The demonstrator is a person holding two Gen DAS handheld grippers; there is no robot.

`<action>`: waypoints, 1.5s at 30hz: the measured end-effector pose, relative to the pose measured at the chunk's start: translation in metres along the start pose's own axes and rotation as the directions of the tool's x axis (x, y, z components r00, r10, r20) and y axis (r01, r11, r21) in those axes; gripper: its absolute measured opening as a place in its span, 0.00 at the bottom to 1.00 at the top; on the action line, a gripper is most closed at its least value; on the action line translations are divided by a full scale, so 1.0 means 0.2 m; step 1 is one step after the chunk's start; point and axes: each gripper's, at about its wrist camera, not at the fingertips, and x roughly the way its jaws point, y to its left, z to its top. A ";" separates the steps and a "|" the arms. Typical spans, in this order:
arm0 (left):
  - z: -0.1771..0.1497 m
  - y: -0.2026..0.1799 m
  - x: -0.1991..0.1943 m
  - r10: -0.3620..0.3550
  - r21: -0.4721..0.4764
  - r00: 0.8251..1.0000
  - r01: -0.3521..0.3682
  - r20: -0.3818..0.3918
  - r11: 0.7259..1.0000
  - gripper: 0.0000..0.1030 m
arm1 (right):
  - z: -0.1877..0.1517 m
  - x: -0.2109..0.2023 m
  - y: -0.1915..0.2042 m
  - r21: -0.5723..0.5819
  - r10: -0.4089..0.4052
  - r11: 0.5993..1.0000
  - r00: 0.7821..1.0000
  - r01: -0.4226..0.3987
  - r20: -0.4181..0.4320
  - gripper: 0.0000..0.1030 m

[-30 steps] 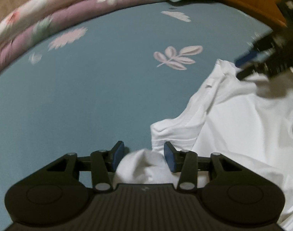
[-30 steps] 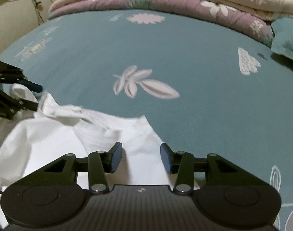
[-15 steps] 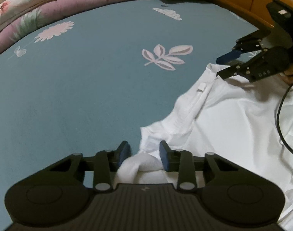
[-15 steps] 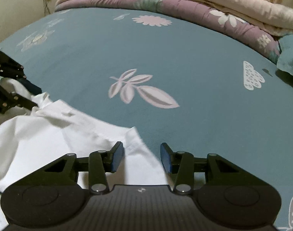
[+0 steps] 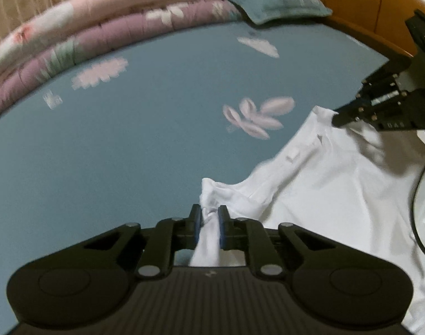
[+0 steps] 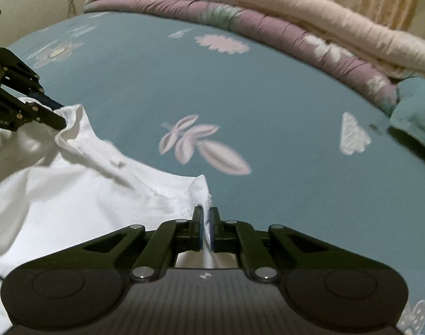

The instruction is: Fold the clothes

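A white shirt [image 5: 338, 184] lies rumpled on the blue flowered bedsheet [image 5: 114, 145], collar edge toward the middle of the bed. My left gripper [image 5: 208, 215] is closing, its blue pads pressing a bunched fold at one corner of the shirt's top edge. In the right wrist view my right gripper [image 6: 206, 215] is shut on a thin pinch of the shirt [image 6: 73, 195] at the other corner. Each gripper shows in the other's view: the right one [image 5: 338, 118] at the shirt's far corner, the left one [image 6: 59, 122] likewise.
Folded pink and purple quilts [image 5: 100, 28] [image 6: 296, 36] line the far side of the bed. A teal pillow [image 5: 276, 0] [image 6: 416, 103] lies by the wooden headboard [image 5: 380, 8]. A black cable [image 5: 416, 209] hangs over the shirt at the right.
Both grippers have closed on the shirt's top edge, left on a bunched fold, right on a thin pinch. The cloth between them has pulled tauter and lifted slightly.
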 end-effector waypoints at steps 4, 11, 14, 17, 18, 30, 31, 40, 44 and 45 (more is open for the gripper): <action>0.09 0.05 0.04 0.044 0.004 0.998 -0.044 0.046 0.999 0.05 | 0.07 0.05 -0.03 -0.009 -0.044 0.999 0.999 0.045 0.015 0.06; 0.17 0.15 0.20 0.064 -0.074 0.997 -0.061 0.036 0.995 0.03 | 0.10 0.19 -0.06 0.020 -0.092 0.996 0.995 0.092 -0.035 0.07; 0.14 0.16 0.18 0.064 -0.108 0.998 -0.061 0.027 0.992 0.04 | 0.08 0.15 -0.07 0.057 -0.105 0.993 0.994 0.107 -0.031 0.15; 0.08 0.09 0.04 0.024 -0.089 0.998 -0.019 0.056 0.996 0.07 | 0.07 0.04 -0.04 0.081 -0.070 0.994 0.998 0.070 0.001 0.25; 0.06 0.06 0.00 -0.014 -0.085 0.998 0.019 0.063 0.996 0.12 | 0.08 -0.01 -0.03 0.087 -0.054 0.995 0.998 0.053 0.012 0.29; -0.05 0.18 0.17 0.006 -0.266 0.998 -0.021 -0.057 0.964 0.24 | 0.00 0.14 -0.01 0.186 0.017 0.983 0.998 -0.005 -0.066 0.49; -0.04 0.20 0.15 -0.003 -0.282 0.999 -0.009 -0.042 0.959 0.24 | 0.00 0.15 -0.01 0.196 0.020 0.981 0.998 -0.007 -0.064 0.49; -0.16 0.42 -0.01 -0.037 -0.377 0.999 0.024 -0.025 0.926 0.22 | 0.01 0.10 -0.02 0.197 0.055 0.979 0.998 -0.049 -0.025 0.60; -0.26 0.47 0.02 -0.167 -0.445 0.986 0.136 -0.031 0.885 0.23 | 0.00 0.02 -0.14 0.214 0.051 0.975 0.999 -0.052 0.011 0.60; -0.27 0.47 0.03 -0.177 -0.441 0.983 0.143 -0.038 0.886 0.23 | 0.00 0.02 -0.18 0.228 0.042 0.973 0.999 -0.042 0.006 0.60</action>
